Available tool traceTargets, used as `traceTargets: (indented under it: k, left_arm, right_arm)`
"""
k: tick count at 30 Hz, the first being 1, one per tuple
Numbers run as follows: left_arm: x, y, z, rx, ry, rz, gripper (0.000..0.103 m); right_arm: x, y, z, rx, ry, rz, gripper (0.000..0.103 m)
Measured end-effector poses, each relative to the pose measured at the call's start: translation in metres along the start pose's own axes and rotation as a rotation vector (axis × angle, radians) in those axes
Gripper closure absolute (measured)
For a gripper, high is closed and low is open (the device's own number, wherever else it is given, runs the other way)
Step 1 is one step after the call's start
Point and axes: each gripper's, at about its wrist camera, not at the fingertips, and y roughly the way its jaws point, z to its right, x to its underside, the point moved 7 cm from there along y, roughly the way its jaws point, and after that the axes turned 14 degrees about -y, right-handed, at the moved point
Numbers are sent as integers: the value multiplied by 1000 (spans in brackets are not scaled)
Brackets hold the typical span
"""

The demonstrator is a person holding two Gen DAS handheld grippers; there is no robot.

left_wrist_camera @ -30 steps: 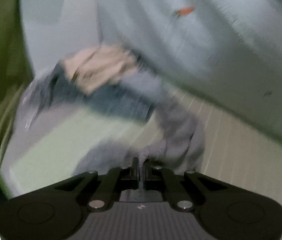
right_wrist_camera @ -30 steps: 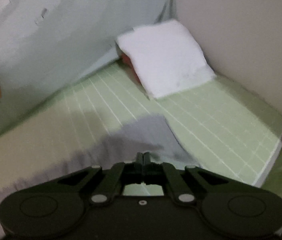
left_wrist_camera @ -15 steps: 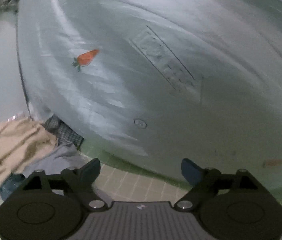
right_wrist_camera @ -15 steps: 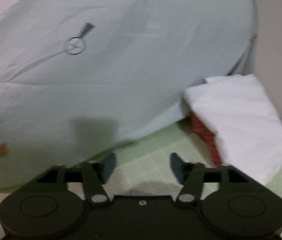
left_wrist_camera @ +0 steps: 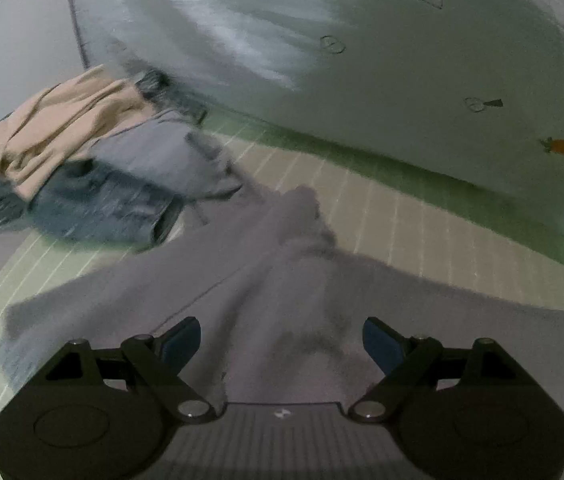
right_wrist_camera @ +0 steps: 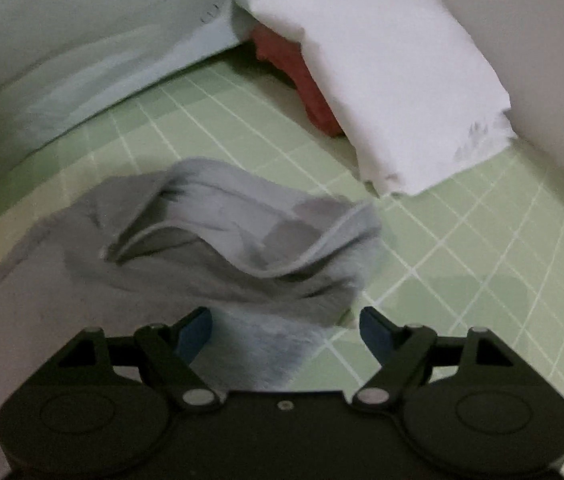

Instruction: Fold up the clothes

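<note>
The left gripper point(left_wrist_camera: 282, 344) stood with its jaws spread wide and nothing between them, low over the grey garment point(left_wrist_camera: 250, 280), which lay spread on the green checked sheet point(left_wrist_camera: 421, 220) directly ahead of and beneath its fingers. The right gripper point(right_wrist_camera: 285, 330) was likewise spread and empty; the garment's rumpled end point(right_wrist_camera: 218, 232) lay bunched just ahead of its fingertips. A pile of unfolded clothes point(left_wrist_camera: 74, 160) sat beyond on the left, and a folded white cloth point(right_wrist_camera: 381, 72) over a red one point(right_wrist_camera: 305, 88) sat far right.
</note>
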Motion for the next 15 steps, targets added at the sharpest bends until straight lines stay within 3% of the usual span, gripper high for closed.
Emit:
traceTargets:
  k: [2,3,5,6,10,12,15]
  left_arm:
    - [3,-7,-14,-18,-28,6,15]
    - [2,-12,-20,-27,-50,14,15]
    - [3,-20,-36,-47,-100,30,15]
    - [3,-24,-46,-60,-128,38,15]
    - [-2,-34,-89,-145,-224,68,15]
    - [2,-35,-112,-190,-284,53,15]
    - [17,-30,-138,-173,-383,-7,15]
  right_arm:
    - [1,0,0,-15,10,8,26]
    - [0,-1,0,-30,4,11,34]
    - [-5,-3,-4,-58,-42,31,67]
    - [-7,-5,-7,-81,-73,40,101]
    - [-22,-32,13,44,-45,167,100]
    - [-25,-39,31,91,16,171,100]
    - [-23,-44,39,106,7,161,100]
